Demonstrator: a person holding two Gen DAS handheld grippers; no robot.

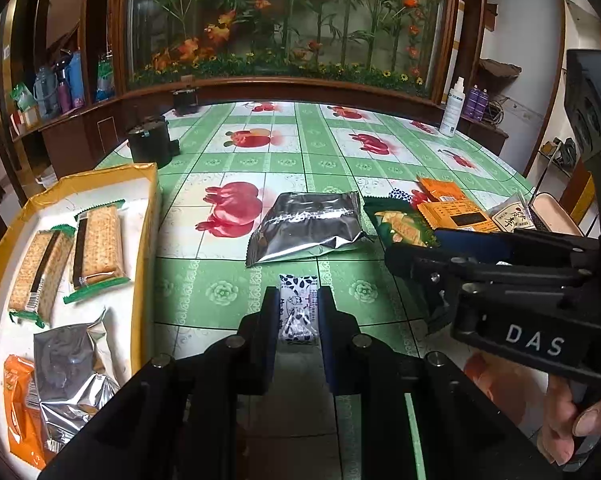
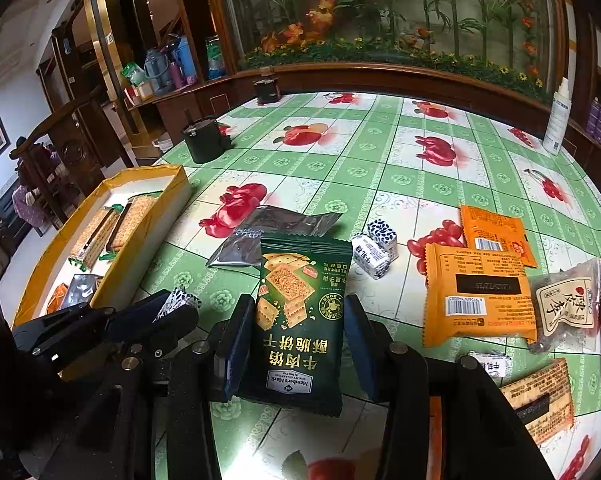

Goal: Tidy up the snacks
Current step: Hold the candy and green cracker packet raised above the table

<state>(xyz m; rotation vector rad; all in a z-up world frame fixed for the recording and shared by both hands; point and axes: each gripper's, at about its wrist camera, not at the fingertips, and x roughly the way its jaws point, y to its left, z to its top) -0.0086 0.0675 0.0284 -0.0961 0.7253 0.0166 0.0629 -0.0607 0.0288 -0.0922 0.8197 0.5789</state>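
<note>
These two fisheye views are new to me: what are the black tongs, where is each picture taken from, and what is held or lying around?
A person holds one hand tool in each hand; each carries a camera looking along its tongs. The left view shows the left tongs shut on a small white candy. The right view shows the right tongs gripping a green cracker pack. The table has a green fruit-print cloth. At left, a yellow box already holds snacks. A silver pack, orange packs and more candies lie loose.
</note>
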